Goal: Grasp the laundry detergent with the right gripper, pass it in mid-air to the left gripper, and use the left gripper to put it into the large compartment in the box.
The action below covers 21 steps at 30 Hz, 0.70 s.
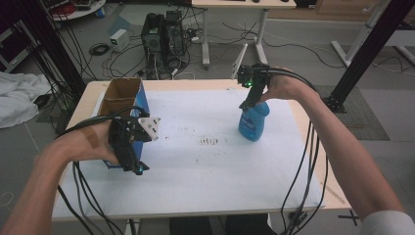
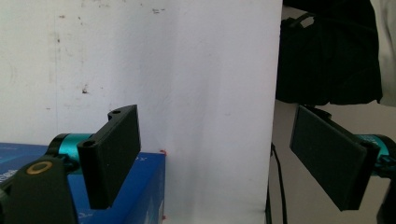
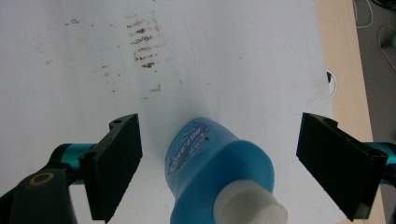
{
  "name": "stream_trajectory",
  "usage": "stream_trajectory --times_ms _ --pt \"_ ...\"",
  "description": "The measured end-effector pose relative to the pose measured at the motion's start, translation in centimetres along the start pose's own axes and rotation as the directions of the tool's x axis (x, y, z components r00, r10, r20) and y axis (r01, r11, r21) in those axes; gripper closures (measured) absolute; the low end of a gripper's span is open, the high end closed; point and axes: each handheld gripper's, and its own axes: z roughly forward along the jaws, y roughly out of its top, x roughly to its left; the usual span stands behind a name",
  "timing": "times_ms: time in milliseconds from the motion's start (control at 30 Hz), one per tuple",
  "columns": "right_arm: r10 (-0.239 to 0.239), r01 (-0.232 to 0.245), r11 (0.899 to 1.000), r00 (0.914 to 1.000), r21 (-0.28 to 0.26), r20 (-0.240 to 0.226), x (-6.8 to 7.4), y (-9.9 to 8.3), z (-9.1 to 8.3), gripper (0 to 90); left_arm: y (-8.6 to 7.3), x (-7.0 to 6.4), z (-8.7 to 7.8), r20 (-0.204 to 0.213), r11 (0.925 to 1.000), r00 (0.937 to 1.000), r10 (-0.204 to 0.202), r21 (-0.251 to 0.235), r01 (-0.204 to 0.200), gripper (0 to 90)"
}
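A blue bottle [image 1: 254, 122] with a white cap [image 3: 250, 205] stands upright on the white sheet at the right of the table. My right gripper [image 1: 248, 100] hangs just above it, open, with the blue bottle [image 3: 210, 163] between its wide-apart jaws and touching neither. An open-topped blue cardboard box [image 1: 122, 98] stands at the table's left. My left gripper [image 1: 134, 164] hovers by the box's near end, open and holding nothing. In the left gripper view, the blue box [image 2: 149, 186] lies under the left jaw of my left gripper [image 2: 212, 140].
The white sheet [image 1: 195, 166] covers most of the wooden table, with dark smudges [image 1: 210, 141] at its middle. Cables trail from both grippers over the near edge. Computer towers [image 1: 164, 36] and loose cables sit on the floor behind the table.
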Motion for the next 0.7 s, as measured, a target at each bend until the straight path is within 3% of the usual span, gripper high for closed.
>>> stream_trajectory --times_ms 233,467,700 --pt "0.023 -0.023 1.0 0.9995 0.007 0.02 -0.1 -1.3 -1.2 13.3 0.0 0.0 0.0 -0.003 1.0 1.0 0.0 -0.007 0.0 16.4" --pt "0.119 -0.12 0.993 0.991 0.016 0.062 -0.2 -3.5 -2.3 13.4 0.1 0.1 0.2 0.002 1.0 1.0 -0.001 -0.009 0.001 16.4" --pt "0.19 -0.19 0.982 0.9794 -0.014 0.067 0.2 -5.4 -2.5 13.4 0.2 0.2 0.5 0.007 0.9999 1.0 0.006 -0.015 -0.005 16.4"
